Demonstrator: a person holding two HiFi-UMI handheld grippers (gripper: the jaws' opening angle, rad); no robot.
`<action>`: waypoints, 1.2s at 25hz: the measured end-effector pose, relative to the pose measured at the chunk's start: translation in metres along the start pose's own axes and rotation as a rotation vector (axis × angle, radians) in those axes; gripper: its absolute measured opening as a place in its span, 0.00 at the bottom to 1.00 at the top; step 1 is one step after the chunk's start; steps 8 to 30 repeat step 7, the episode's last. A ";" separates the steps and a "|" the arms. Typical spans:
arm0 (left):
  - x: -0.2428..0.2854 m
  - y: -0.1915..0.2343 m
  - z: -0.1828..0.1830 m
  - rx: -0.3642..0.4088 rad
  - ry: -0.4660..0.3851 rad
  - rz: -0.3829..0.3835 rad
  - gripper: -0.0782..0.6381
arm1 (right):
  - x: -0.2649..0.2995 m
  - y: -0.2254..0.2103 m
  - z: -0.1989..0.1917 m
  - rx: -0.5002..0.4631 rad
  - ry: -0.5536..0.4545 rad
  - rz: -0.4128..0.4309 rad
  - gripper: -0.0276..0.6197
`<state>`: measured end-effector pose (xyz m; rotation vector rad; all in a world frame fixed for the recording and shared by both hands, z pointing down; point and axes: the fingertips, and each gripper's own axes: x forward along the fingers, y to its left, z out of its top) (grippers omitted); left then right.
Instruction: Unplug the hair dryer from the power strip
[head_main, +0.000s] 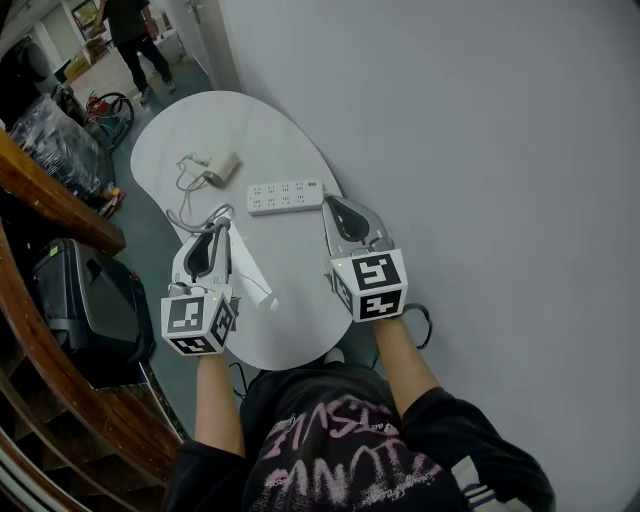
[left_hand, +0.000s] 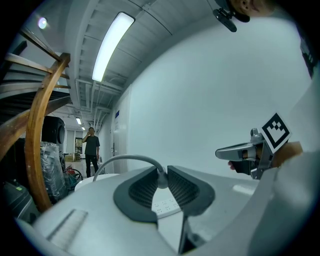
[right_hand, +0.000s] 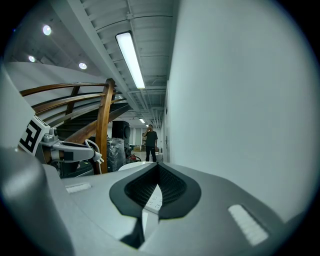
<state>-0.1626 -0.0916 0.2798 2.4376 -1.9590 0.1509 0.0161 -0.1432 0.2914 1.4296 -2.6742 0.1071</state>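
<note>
The white power strip (head_main: 286, 196) lies across the middle of the white oval table (head_main: 290, 330); none of its sockets that show holds a plug. The small beige hair dryer (head_main: 221, 167) lies beyond it to the left, its grey cord (head_main: 183, 213) looping toward me. My left gripper (head_main: 221, 230) is shut on that cord (left_hand: 127, 159), which arcs up and away from the jaw tips (left_hand: 161, 179). My right gripper (head_main: 336, 204) hovers just by the strip's right end, shut with nothing in it (right_hand: 158, 170). The strip shows under both pairs of jaws (left_hand: 165, 206) (right_hand: 154, 200).
A white strip-like piece (head_main: 253, 281) lies on the table beside my left gripper. A grey wall (head_main: 480, 150) runs along the table's right side. A wooden rail (head_main: 50, 200) and a black case (head_main: 85, 300) stand left. A person (head_main: 135, 40) stands far off.
</note>
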 end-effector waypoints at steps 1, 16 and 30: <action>0.000 -0.001 0.001 -0.001 -0.006 -0.006 0.21 | 0.000 0.000 0.000 0.000 -0.001 0.001 0.07; 0.000 -0.001 -0.001 0.005 0.000 -0.006 0.21 | 0.001 0.001 -0.001 -0.002 0.003 0.006 0.07; 0.000 -0.001 -0.001 0.005 0.000 -0.006 0.21 | 0.001 0.001 -0.001 -0.002 0.003 0.006 0.07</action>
